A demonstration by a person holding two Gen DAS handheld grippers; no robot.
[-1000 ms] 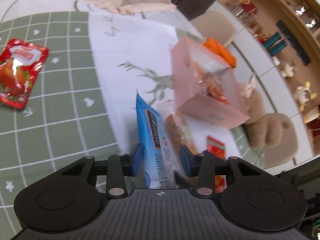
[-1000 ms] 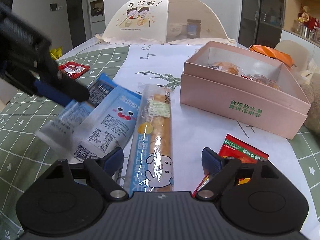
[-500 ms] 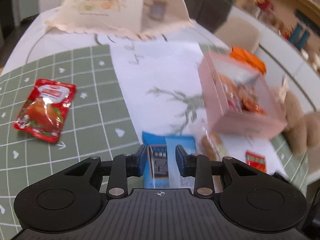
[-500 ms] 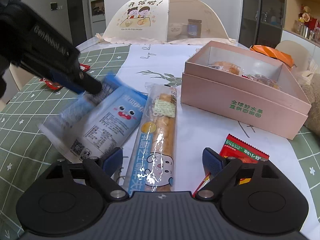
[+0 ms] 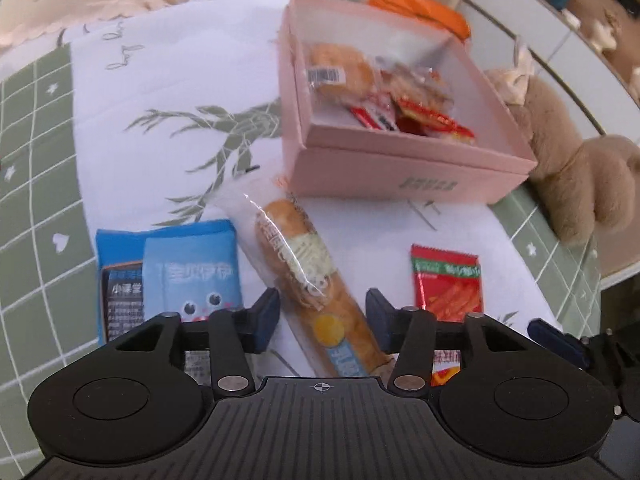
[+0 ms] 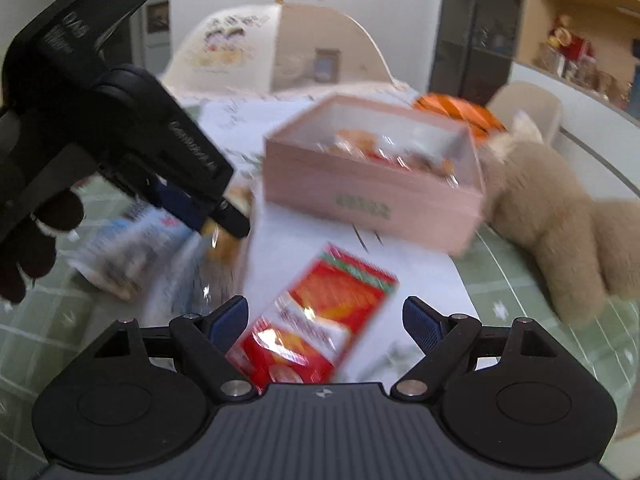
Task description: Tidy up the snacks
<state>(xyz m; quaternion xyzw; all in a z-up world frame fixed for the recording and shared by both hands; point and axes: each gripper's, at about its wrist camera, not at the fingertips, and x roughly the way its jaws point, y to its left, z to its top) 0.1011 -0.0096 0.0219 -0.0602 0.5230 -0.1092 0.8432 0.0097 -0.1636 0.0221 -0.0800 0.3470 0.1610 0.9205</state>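
Observation:
An open pink box (image 5: 404, 168) holds several wrapped snacks; it also shows in the right wrist view (image 6: 372, 200). My left gripper (image 5: 322, 320) is open, its jaws on either side of a long bread stick packet (image 5: 316, 276) that lies on the white cloth. A blue snack packet (image 5: 176, 276) lies to its left. A red snack packet (image 5: 446, 284) lies to its right. My right gripper (image 6: 326, 324) is open, its jaws on either side of that red packet (image 6: 320, 328). The left gripper's body (image 6: 120, 136) fills the right wrist view's upper left.
A tan plush toy (image 5: 576, 172) sits right of the box at the table edge. An orange item (image 5: 420, 4) lies behind the box. A cream mesh food cover (image 6: 276, 52) stands at the back. Green checked mat (image 5: 36, 160) covers the left.
My left gripper let go of the blue packet, opened and swung right over the bread stick packet. My right gripper moved right to the red packet.

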